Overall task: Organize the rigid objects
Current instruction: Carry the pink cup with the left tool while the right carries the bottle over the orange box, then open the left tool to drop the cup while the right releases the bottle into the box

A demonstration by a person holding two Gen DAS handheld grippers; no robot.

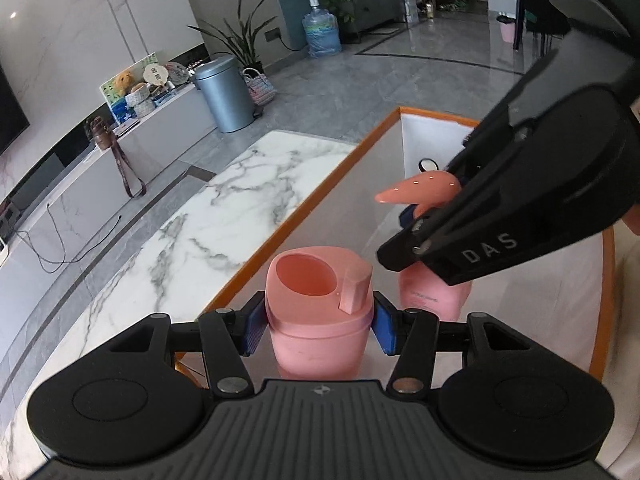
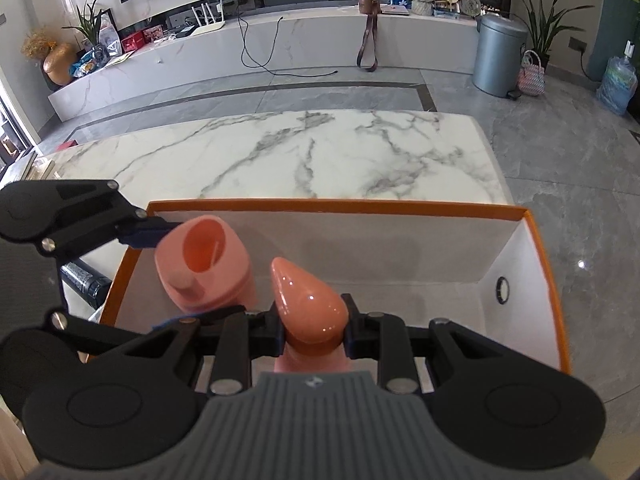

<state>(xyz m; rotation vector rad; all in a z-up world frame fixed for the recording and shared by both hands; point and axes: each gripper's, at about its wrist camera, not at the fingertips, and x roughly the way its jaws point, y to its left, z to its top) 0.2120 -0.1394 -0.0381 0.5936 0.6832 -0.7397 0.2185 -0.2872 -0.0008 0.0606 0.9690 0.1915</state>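
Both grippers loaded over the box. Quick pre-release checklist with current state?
1. Left gripper grip: fingers clamp the pink cap bottle below its cap on both sides. Ok.
2. Right gripper grip: fingers pinch the pump bottle at the neck, under the pump head. Ok.
3. Both bottles inside the orange-rimmed box outline: ok.
4. Bottles upright: both look close to vertical. Ok.
5. Bottoms seated on the box floor: hidden by the grippers. Cannot tell.
6. Clearance between the two bottles: close side by side, a gap or contact cannot be told.
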